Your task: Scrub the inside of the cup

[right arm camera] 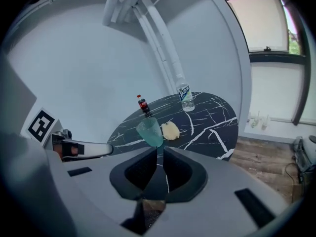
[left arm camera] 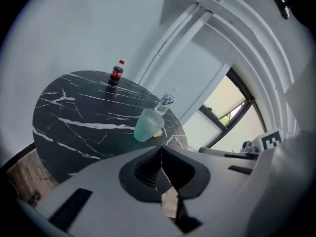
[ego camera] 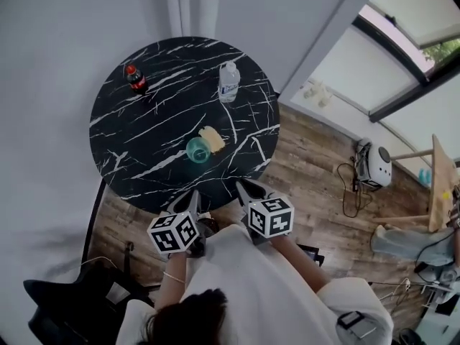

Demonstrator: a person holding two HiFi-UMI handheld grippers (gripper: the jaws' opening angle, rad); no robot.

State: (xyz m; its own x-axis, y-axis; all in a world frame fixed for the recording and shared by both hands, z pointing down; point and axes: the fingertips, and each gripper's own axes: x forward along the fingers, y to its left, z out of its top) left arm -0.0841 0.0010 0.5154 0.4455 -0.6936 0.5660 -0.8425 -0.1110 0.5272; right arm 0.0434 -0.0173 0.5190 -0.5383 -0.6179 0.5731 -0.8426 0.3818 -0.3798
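Observation:
A ribbed pale-green cup (ego camera: 198, 150) stands upright near the front of the round black marble table (ego camera: 144, 142), with a yellow sponge (ego camera: 212, 139) touching its right side. Both grippers hover at the table's near edge, well short of the cup. My left gripper (ego camera: 192, 198) is shut and empty, and so is my right gripper (ego camera: 244, 189). The left gripper view shows the cup (left arm camera: 148, 125) ahead of the shut left gripper (left arm camera: 160, 149). In the right gripper view the cup (right arm camera: 150, 131) and sponge (right arm camera: 170, 131) lie just beyond the shut right gripper (right arm camera: 160, 149).
A small cola bottle (ego camera: 135, 77) stands at the table's far left and a clear water bottle (ego camera: 228, 81) at the far right. Wooden floor surrounds the table; a black chair (ego camera: 65, 300) is at lower left, and windows run along the right.

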